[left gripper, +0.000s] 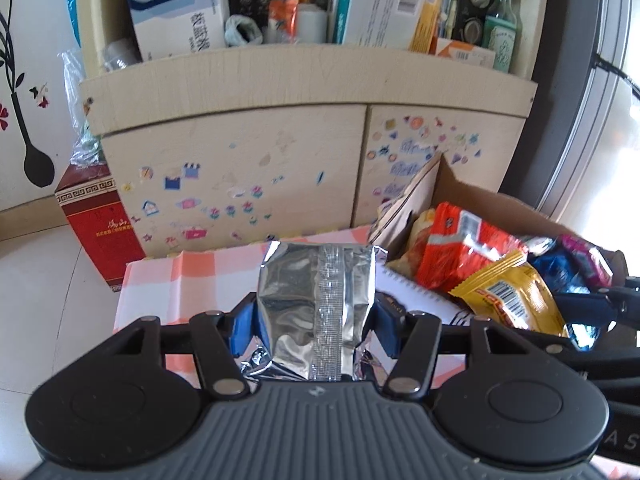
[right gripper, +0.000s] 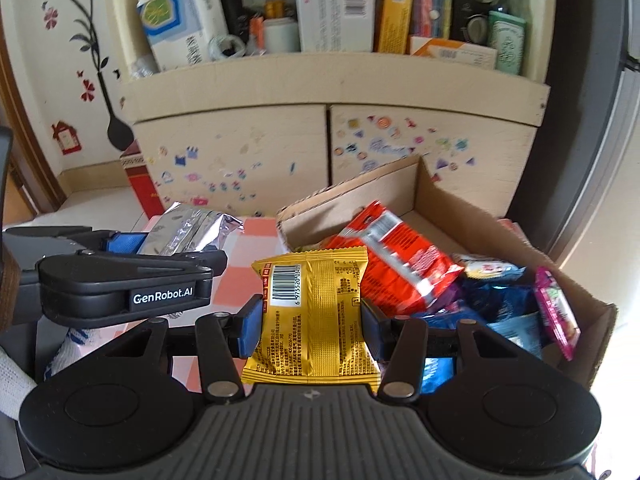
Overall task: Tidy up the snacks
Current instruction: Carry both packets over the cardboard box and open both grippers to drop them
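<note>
Snacks fill a cardboard box [right gripper: 420, 184] on checked cloth [left gripper: 192, 276], seemingly a table; left gripper [left gripper: 316, 320] clamps silver pouch [left gripper: 316, 300], right gripper [right gripper: 312, 320] yellow packet [right gripper: 316, 312].

stickered cabinet [left gripper: 240, 152] | red box [left gripper: 100, 224] on floor | green bottle [left gripper: 502, 28] on shelf

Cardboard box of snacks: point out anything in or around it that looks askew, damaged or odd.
In the cardboard box the packets lie jumbled, not in rows: the red packet is tilted over the others and a pink packet leans on edge against the right wall. The box's left flap looks bent. Nothing seems spilled or torn.
</note>
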A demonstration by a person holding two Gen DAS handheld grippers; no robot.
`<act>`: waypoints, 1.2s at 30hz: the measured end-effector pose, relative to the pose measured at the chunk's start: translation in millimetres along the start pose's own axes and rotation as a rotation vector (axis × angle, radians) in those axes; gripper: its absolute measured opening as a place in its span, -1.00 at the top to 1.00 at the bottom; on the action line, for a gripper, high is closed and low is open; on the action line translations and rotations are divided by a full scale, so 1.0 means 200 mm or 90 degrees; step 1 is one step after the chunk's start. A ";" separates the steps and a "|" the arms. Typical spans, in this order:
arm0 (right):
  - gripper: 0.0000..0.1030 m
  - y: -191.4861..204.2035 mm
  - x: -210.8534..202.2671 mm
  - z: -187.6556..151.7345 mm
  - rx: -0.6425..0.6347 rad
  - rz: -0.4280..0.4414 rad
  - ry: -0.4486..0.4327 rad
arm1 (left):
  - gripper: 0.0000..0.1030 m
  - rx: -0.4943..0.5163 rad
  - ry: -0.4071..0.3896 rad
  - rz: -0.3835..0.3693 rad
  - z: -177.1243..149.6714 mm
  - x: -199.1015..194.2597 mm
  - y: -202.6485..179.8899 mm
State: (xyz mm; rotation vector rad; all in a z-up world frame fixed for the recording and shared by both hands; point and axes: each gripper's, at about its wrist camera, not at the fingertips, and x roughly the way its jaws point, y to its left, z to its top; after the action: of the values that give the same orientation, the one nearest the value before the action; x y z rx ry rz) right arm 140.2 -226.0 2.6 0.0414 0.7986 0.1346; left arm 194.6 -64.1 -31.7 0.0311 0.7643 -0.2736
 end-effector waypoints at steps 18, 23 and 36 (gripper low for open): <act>-0.11 -0.35 -0.21 0.12 0.104 -0.046 -0.089 | -0.14 -0.013 -0.038 -0.068 0.13 -0.04 -0.22; -0.11 -0.48 -0.25 0.14 0.162 -0.058 -0.108 | -0.14 -0.004 -0.046 -0.108 0.17 -0.03 -0.31; -0.11 -0.65 -0.21 0.12 0.253 -0.099 -0.104 | -0.14 0.032 -0.039 -0.166 0.23 0.11 -0.54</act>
State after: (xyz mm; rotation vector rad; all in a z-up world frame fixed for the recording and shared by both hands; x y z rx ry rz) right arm 141.0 -359.3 38.3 0.3607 0.6533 -0.1745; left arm 212.8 -178.5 -5.3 -0.0300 0.7002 -0.5385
